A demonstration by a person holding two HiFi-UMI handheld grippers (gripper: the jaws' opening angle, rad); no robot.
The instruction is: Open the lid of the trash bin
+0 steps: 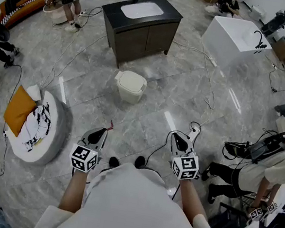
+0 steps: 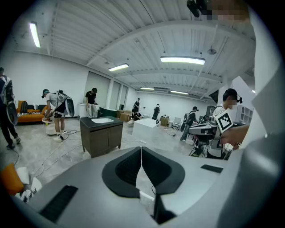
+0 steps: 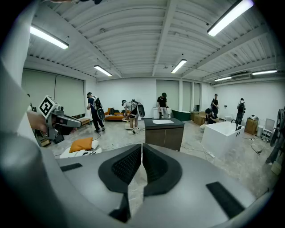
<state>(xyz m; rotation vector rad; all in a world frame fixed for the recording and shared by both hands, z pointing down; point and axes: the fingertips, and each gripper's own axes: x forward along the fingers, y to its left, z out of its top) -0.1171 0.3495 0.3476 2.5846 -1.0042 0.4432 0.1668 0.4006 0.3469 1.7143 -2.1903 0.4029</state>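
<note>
Head view: a cream bin [image 1: 130, 90] stands on the grey marble floor [image 1: 165, 106], just in front of a dark cabinet [image 1: 144, 36] with a white sink in its top. Its lid [image 1: 132, 78] appears to be down, though the bin is small from this height. The left gripper [image 1: 98, 134] and right gripper [image 1: 181, 140] are held low and side by side, well short of the bin, and touch nothing. An orange pillow [image 1: 18, 110] lies on a round cushion [image 1: 52, 139] at the left, and a white tub [image 1: 232, 39] sits beyond the cabinet to the right.

Left gripper view: the two black pads are pressed almost together, with only a thin slit between them and nothing in it. The cabinet [image 2: 101, 136] and tub [image 2: 144, 128] stand past them across the hall.

Right gripper view: these pads too are drawn nearly together on nothing, with bare floor showing through the slit. Behind them are the cabinet [image 3: 164, 132], the tub [image 3: 225, 136] at right and the pillow [image 3: 81, 144] at left.
</note>
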